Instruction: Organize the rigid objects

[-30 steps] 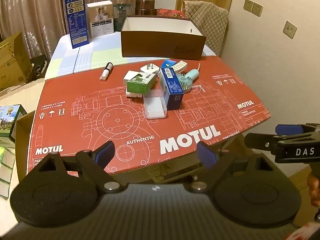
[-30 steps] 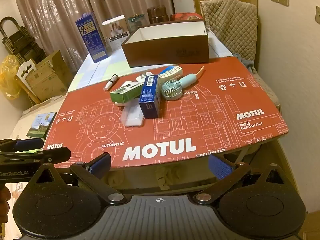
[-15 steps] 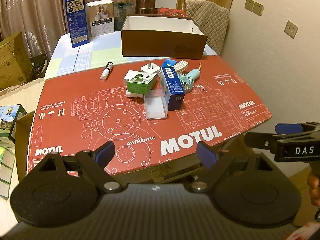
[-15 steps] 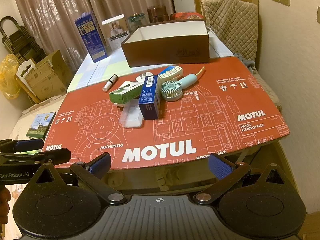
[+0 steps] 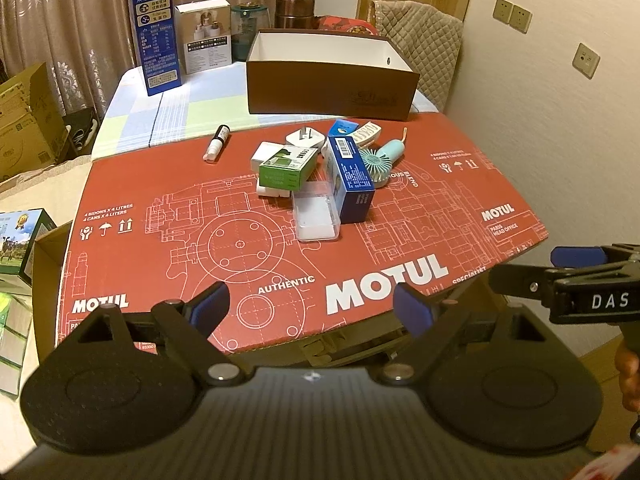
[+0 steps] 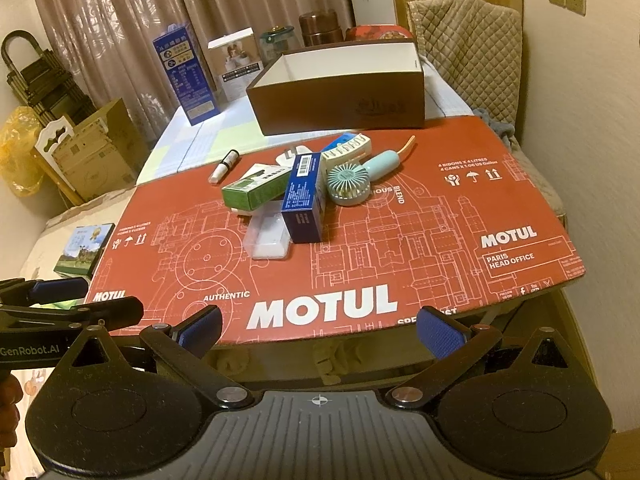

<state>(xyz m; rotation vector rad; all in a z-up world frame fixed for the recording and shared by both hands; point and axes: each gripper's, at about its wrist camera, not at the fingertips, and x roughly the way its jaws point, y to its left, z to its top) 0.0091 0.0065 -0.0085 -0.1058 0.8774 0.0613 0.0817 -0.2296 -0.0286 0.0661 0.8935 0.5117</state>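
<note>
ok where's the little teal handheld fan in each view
Left wrist: the teal handheld fan lies right of centre, against the dark blue carton.
Right wrist: the fan lies at mid-frame, again right of that carton.
Shared landmark: the open brown box behind the pile.

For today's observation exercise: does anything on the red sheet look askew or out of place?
Yes. The green box lies tilted on white items, the blue box leans into the jumble, and the brown box behind looks unfilled.
</note>
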